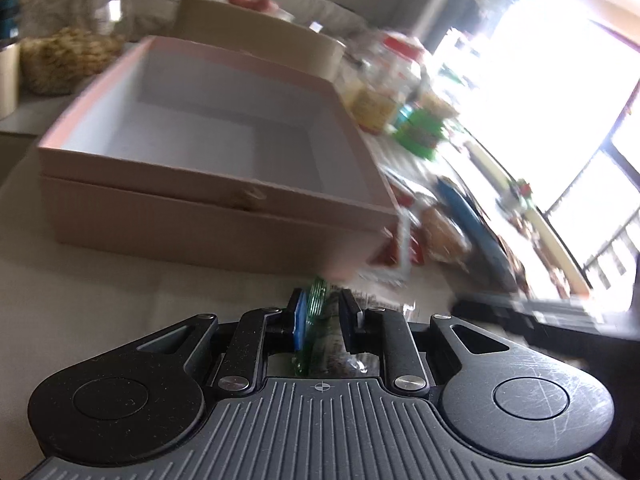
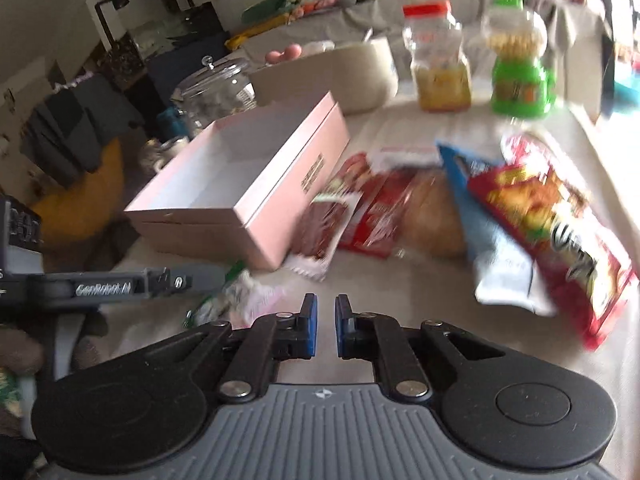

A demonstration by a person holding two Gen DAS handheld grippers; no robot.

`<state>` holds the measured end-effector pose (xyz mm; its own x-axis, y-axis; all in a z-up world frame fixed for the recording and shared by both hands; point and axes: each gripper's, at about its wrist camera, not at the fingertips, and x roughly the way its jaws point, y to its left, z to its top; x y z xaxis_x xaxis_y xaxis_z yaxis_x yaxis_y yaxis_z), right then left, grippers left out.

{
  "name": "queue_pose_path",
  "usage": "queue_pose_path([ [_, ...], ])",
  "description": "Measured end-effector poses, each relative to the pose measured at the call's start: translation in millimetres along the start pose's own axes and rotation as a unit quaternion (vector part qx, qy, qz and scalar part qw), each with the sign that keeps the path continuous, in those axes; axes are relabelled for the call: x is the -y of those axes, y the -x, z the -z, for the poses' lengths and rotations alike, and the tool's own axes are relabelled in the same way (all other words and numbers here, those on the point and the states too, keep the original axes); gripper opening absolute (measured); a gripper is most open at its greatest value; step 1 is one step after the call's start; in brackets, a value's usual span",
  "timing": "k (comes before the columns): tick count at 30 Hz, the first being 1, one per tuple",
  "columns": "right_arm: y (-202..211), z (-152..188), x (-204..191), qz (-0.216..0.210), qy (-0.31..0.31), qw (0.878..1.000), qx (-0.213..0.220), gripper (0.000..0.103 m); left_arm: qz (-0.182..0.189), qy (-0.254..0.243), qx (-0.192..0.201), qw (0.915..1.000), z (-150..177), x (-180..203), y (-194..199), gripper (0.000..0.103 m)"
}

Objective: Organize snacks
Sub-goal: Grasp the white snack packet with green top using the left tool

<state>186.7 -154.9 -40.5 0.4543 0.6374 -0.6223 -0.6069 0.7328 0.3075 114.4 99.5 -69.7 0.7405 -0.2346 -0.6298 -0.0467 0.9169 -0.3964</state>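
Note:
An open pink box [image 1: 180, 208] with nothing inside sits just ahead of my left gripper [image 1: 324, 300]. That gripper is shut on a small green-and-white snack packet [image 1: 320, 320]. In the right wrist view the same box [image 2: 288, 184] lies centre-left, and the left gripper [image 2: 212, 280] reaches in from the left with the packet [image 2: 240, 292] in its pads. My right gripper [image 2: 326, 304] hovers over the cloth, shut, with nothing between its blue pads. To the right of the box lies a pile of snacks: a dark-red wrapper [image 2: 324, 224], a red packet [image 2: 376, 208], a bread pack [image 2: 432, 216], a blue-white bag [image 2: 492, 248] and a red chip bag [image 2: 552, 232].
Behind the box stand a beige round container [image 2: 340, 76], a lidded glass jar [image 2: 216, 88], a red-lidded jar [image 2: 440, 64] and a green jar [image 2: 520, 68]. The table's left edge drops off beside the box. A bright window is on the right.

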Motion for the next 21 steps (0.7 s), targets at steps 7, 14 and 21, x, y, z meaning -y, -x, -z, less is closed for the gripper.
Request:
queue_pose_path([
  [7, -30, -4, -20, -0.001, 0.043, 0.999, -0.016, 0.011, -0.011, 0.006, -0.031, 0.9994, 15, -12, 47, 0.021],
  [14, 18, 30, -42, -0.039, 0.067, 0.997, -0.02, 0.069, -0.046, 0.057, -0.052, 0.996, 29, -38, 77, 0.021],
  [21, 33, 49, 4, 0.181, 0.015, 0.983, 0.007, 0.089, -0.076, -0.114, -0.079, 0.9874, 34, 9, 71, 0.021],
])
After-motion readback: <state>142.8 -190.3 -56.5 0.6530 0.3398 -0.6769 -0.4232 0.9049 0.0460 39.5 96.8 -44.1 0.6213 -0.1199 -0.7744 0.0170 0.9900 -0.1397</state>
